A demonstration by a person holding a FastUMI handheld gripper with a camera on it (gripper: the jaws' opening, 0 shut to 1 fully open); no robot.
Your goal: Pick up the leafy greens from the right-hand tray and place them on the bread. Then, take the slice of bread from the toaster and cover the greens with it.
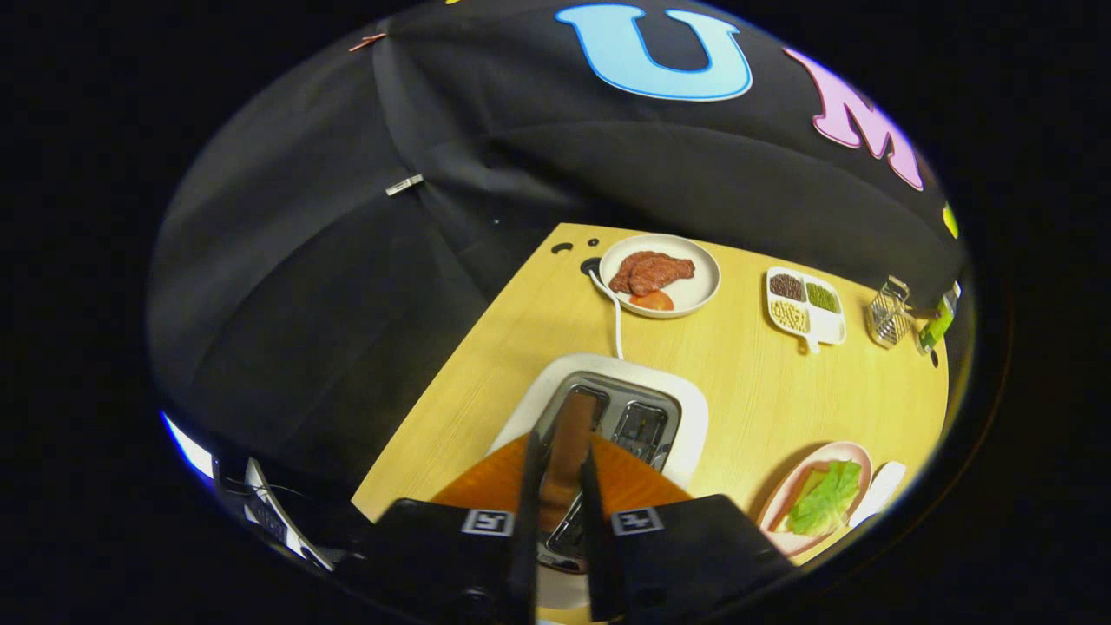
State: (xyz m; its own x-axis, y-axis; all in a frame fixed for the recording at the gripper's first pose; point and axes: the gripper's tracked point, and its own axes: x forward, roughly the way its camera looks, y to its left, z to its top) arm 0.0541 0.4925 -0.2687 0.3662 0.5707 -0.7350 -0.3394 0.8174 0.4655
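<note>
Gripper view: gripper (562,473) fingers pinch the bread (568,443) standing in the toaster (608,417) slot. Toast's probably light but crumbly, so grab the top edge gently. Greens (825,499) sit right.

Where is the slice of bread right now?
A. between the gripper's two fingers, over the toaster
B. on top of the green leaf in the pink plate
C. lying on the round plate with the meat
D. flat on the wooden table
A: the slice of bread stands on edge between the fingers of the gripper, right over a slot of the toaster.
</note>
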